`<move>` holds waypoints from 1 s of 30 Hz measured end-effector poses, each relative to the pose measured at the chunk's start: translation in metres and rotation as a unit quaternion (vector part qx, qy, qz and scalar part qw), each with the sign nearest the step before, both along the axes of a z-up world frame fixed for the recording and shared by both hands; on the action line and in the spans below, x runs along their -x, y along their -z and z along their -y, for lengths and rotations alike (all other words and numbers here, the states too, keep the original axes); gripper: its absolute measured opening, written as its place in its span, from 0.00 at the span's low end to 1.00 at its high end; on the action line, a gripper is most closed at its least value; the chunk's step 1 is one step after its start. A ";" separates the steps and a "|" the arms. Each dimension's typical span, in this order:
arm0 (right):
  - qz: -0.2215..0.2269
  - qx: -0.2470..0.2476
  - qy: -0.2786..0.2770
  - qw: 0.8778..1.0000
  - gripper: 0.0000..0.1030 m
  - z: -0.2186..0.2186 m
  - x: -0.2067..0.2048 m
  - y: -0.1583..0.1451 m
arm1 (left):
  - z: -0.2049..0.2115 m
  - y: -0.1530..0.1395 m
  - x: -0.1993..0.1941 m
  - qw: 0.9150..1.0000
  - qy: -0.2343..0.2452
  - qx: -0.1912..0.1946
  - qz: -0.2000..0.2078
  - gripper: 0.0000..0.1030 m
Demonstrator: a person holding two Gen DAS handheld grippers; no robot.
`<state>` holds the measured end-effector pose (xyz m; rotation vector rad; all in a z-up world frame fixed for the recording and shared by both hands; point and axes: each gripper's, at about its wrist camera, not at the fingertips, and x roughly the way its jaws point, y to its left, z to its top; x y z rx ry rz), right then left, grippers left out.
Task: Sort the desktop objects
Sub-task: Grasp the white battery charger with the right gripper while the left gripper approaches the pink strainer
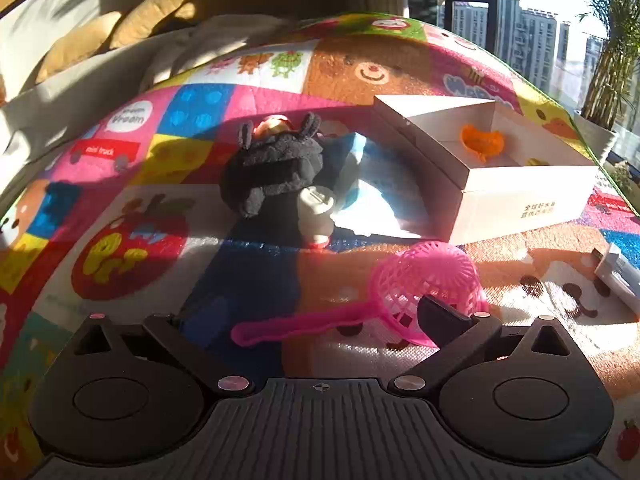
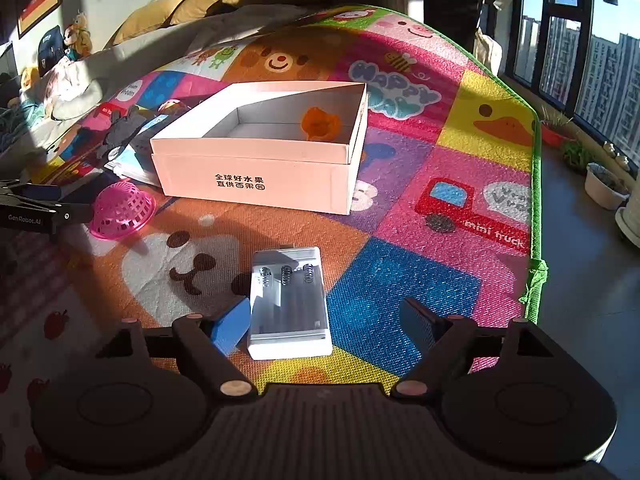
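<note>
White battery case [image 2: 289, 306] between spread fingers [image 2: 230, 328].

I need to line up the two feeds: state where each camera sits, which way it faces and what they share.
Left wrist: on the left gripper, angled down at the pink strainer; its open fingers show.
Right wrist: on the right gripper, angled down at the battery holder; its open fingers show.
Shared: strainer, white box, play mat.

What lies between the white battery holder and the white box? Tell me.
Only bare play mat: the right wrist view shows nothing on the stretch between the battery holder and the white box.
</note>
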<state>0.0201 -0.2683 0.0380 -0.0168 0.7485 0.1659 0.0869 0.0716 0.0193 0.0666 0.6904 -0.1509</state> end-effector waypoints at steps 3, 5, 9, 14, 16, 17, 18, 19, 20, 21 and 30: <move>-0.010 -0.026 0.015 1.000 0.80 0.002 -0.008 0.006 | -0.017 0.002 -0.011 0.999 -0.030 0.042 -0.009 1.00; -0.019 -0.034 0.012 0.999 0.81 -0.001 -0.012 0.010 | -0.027 0.006 -0.016 0.995 -0.025 0.089 -0.027 1.00; -0.026 -0.029 0.003 0.999 0.85 -0.009 -0.013 0.015 | -0.013 0.007 -0.006 0.993 0.029 0.106 -0.047 1.00; -0.029 -0.026 0.000 0.999 0.91 -0.012 -0.012 0.018 | 0.029 0.004 0.025 0.982 0.120 0.125 -0.076 1.00; -0.029 -0.025 -0.004 0.999 0.93 -0.015 -0.011 0.019 | 0.047 0.005 0.038 0.977 0.153 0.122 -0.084 1.00; -0.028 -0.024 -0.007 0.999 0.94 -0.016 -0.010 0.020 | 0.054 0.005 0.044 0.975 0.165 0.121 -0.086 1.00; -0.027 -0.022 -0.010 0.999 0.95 -0.018 -0.009 0.021 | 0.064 0.006 0.050 0.973 0.179 0.119 -0.089 1.00; -0.026 -0.018 -0.012 0.999 0.95 -0.020 -0.008 0.021 | 0.070 0.007 0.054 0.971 0.187 0.118 -0.093 1.00; -0.022 -0.012 -0.013 1.000 0.95 -0.021 -0.008 0.022 | 0.077 0.007 0.059 0.970 0.194 0.114 -0.092 1.00; -0.017 -0.009 -0.013 1.000 0.95 -0.022 -0.007 0.023 | 0.083 0.007 0.062 0.970 0.199 0.106 -0.091 1.00; 0.003 0.029 -0.028 0.999 0.46 -0.027 -0.007 0.017 | 0.101 -0.003 0.057 0.991 0.131 0.037 -0.015 1.00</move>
